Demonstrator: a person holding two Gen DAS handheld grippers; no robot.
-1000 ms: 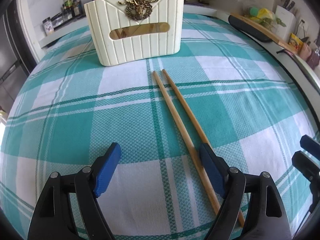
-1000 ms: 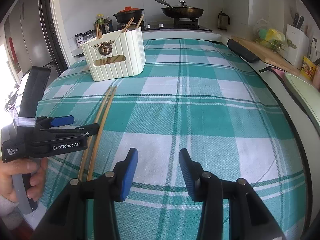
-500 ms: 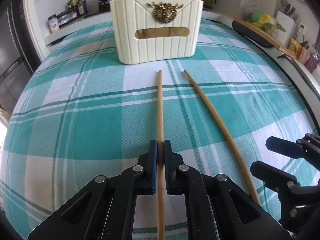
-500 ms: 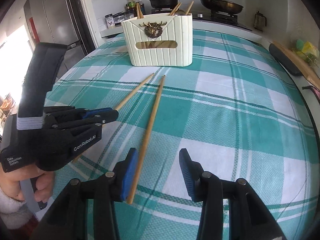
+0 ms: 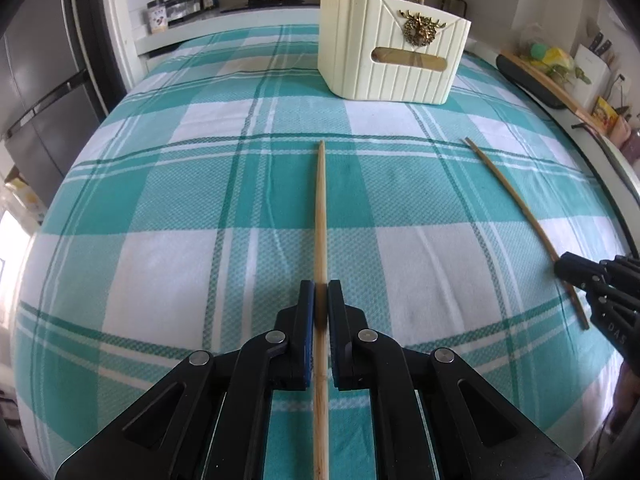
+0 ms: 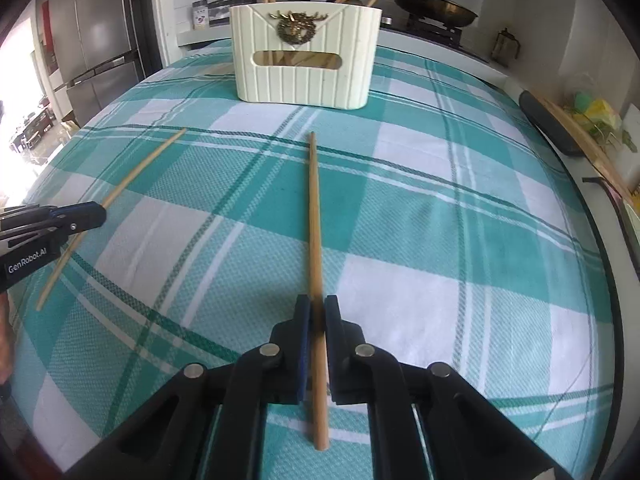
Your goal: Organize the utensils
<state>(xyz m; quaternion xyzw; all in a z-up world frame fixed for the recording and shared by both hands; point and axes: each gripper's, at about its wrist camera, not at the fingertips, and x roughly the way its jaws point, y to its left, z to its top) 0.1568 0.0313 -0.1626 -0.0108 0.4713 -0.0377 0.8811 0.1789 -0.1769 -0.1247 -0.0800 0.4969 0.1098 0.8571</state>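
Left gripper [image 5: 321, 292] is clenched on one chopstick [image 5: 320, 208], right gripper [image 6: 316, 312] on the other [image 6: 314, 216]. Both sticks point at the cream holder [image 6: 304, 76] ahead (others already stand in it), probably gripped near the butt for dropping in.

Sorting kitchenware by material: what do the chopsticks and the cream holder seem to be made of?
The chopsticks look like bamboo or light wood: matte tan with faint grain. The cream holder looks like moulded plastic, ribbed and slightly speckled, though ceramic is possible; its stag emblem looks like brassy metal.
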